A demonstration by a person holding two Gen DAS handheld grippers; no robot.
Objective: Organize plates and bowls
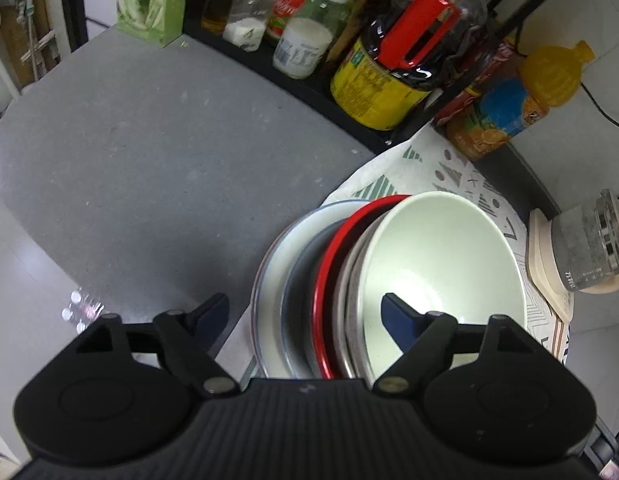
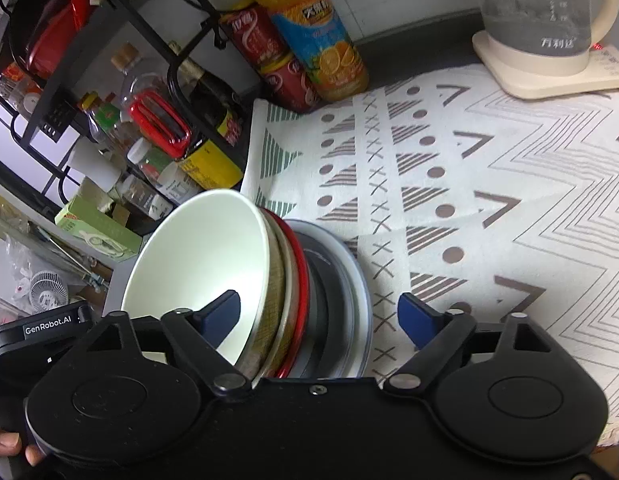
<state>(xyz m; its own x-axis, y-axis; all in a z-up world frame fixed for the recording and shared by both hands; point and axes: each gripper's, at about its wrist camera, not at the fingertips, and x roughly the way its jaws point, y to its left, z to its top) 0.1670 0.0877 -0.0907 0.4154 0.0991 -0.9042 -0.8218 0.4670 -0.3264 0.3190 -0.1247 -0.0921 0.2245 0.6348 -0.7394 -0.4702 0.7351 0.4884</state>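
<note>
Crockery sits nested in one stack at the edge of the grey speckled surface (image 1: 141, 152), partly on a white cloth with grey triangle and zigzag print (image 2: 489, 200). On top is a pale green-white round bowl (image 1: 441, 256), seated in a beige bowl with a yellow grid pattern on its outside (image 2: 271, 304); under those lie a red-rimmed plate (image 1: 333, 264), a dark grey dish (image 1: 305, 280) and a wide white plate with a blue-grey rim (image 1: 277, 256).

In the left wrist view the stack lies at 5 o'clock. The left gripper (image 1: 305, 314) hangs over it with its fingers spread wide, one blue pad outside the stack and the other over the top bowl's hollow; neither presses on anything.

The right gripper (image 2: 321, 314) is likewise released, its blue pads well apart and straddling the stack's rims without pinching them. Part of a hand (image 2: 9, 446) shows at 8 o'clock in that view.

A black wire rack (image 2: 157, 40) of bottles and jars stands at 11 o'clock from the stack in the right view, an orange juice bottle (image 2: 321, 40) at 12, and a glass kettle on a cream base (image 2: 541, 28) at 2.
</note>
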